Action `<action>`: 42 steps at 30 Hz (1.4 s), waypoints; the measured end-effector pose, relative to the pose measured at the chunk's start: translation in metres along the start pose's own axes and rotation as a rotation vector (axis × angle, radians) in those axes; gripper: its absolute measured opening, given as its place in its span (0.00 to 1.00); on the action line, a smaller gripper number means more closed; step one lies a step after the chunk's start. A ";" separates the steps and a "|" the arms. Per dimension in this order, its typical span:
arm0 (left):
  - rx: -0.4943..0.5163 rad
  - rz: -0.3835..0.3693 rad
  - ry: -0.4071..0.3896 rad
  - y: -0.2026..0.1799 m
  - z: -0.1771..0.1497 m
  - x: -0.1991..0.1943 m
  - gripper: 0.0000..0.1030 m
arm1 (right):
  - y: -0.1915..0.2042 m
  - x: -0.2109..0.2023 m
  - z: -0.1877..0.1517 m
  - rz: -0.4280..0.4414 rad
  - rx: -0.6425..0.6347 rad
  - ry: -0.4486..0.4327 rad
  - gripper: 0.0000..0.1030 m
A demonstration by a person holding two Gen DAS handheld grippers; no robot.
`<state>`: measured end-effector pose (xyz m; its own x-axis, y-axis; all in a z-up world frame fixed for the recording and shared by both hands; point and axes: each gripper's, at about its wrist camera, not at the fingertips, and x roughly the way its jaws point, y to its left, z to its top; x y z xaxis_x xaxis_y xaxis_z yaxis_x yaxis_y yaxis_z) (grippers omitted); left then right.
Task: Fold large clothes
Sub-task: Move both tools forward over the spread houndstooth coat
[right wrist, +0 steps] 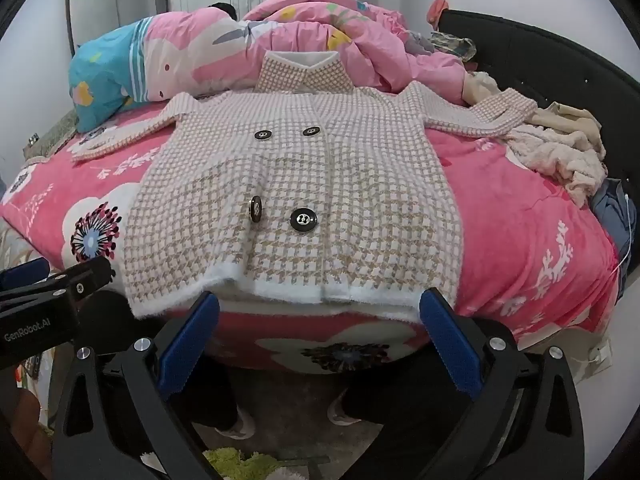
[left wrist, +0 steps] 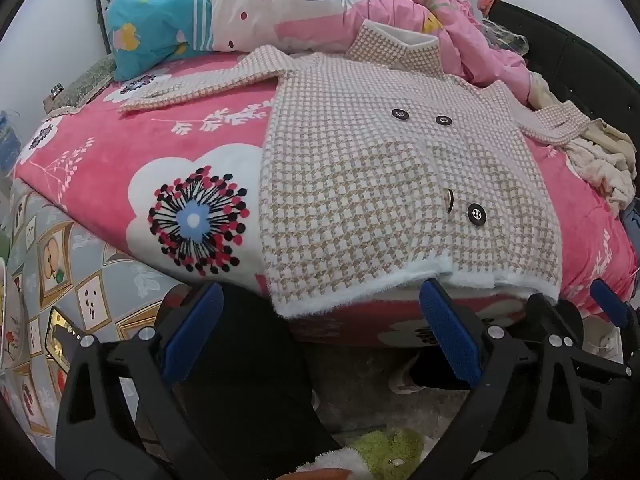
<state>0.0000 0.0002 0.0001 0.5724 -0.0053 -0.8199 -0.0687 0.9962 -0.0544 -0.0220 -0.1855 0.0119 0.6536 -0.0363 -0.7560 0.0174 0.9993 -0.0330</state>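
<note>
- Left wrist view: beige-and-white houndstooth knit coat with black buttons, laid flat and face up on the pink floral plush bedspread; its fluffy white hem lies along the bed's near edge, collar toward the far edge against the pink cartoon-print quilt.
- Left gripper: jaws released wide, nothing between the pads, hanging just off the near edge below the hem's left end.
- One sleeve stretches toward the bed's left edge.
- Right wrist view: right gripper, jaws likewise spread and empty, below the hem's right half.
- Advice, judged: pinch each hem corner through both layers, fold the sleeves inward first, keep the edges aligned and avoid snagging the buttons.
</note>
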 end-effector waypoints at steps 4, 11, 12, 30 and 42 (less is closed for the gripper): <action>0.001 -0.001 0.001 0.001 0.000 -0.001 0.92 | 0.000 -0.001 0.000 -0.003 0.002 0.000 0.95; 0.003 0.005 0.003 0.000 0.000 0.000 0.92 | 0.000 -0.004 0.001 -0.003 -0.003 -0.003 0.95; 0.003 0.004 0.002 0.000 0.000 0.000 0.92 | 0.000 -0.004 0.002 -0.002 -0.003 -0.004 0.95; 0.001 0.002 0.005 0.000 0.000 0.000 0.92 | 0.000 -0.003 0.003 -0.004 -0.002 -0.005 0.95; -0.002 0.001 0.003 0.000 -0.001 0.001 0.92 | 0.003 -0.005 0.004 -0.007 -0.006 -0.012 0.95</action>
<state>-0.0007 0.0004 -0.0015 0.5701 -0.0047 -0.8216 -0.0709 0.9960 -0.0548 -0.0225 -0.1819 0.0186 0.6625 -0.0433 -0.7478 0.0179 0.9990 -0.0420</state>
